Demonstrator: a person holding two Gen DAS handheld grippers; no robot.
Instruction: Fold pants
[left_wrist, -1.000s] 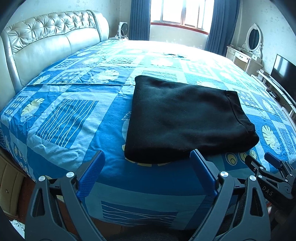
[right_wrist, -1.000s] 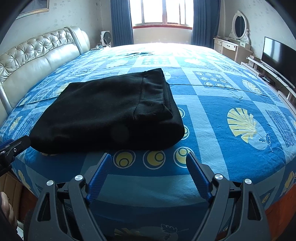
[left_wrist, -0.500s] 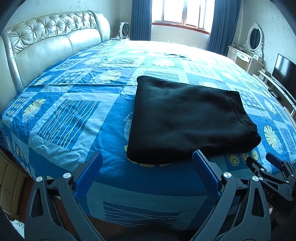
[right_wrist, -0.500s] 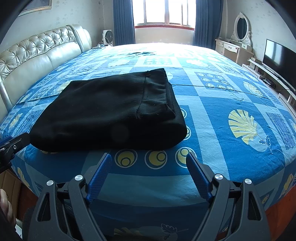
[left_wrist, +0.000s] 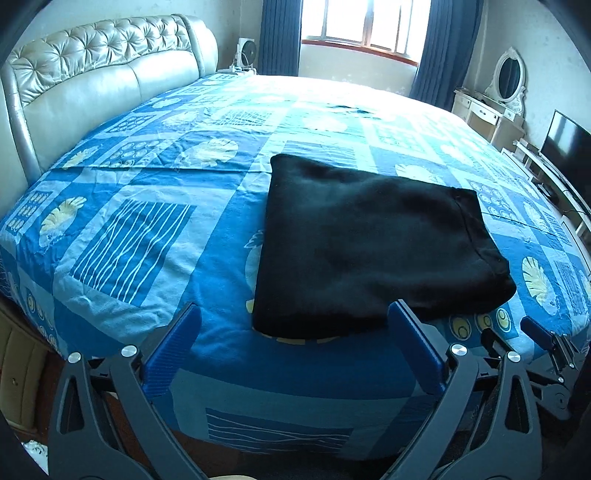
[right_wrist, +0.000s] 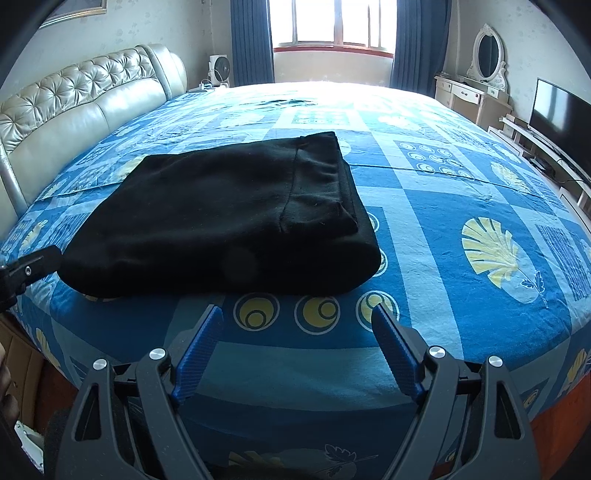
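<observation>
Pants (left_wrist: 373, 247) lie folded in a thick black stack on the bed (left_wrist: 155, 236), at 12 o'clock from both tools. Left tool (left_wrist: 293, 325) and right tool (right_wrist: 295, 325) hang released, empty, short of the stack. Risk: a stray nudge could slide the top layer and spoil the fold.

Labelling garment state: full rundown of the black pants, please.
The black pants lie folded into a thick, roughly rectangular stack of soft, fleecy-looking fabric, flat on the blue patterned bedsheet near the bed's front edge. A seamed band layer sits on top at the right end. Both grippers are open and short of it; only the sheet touches it.
</observation>
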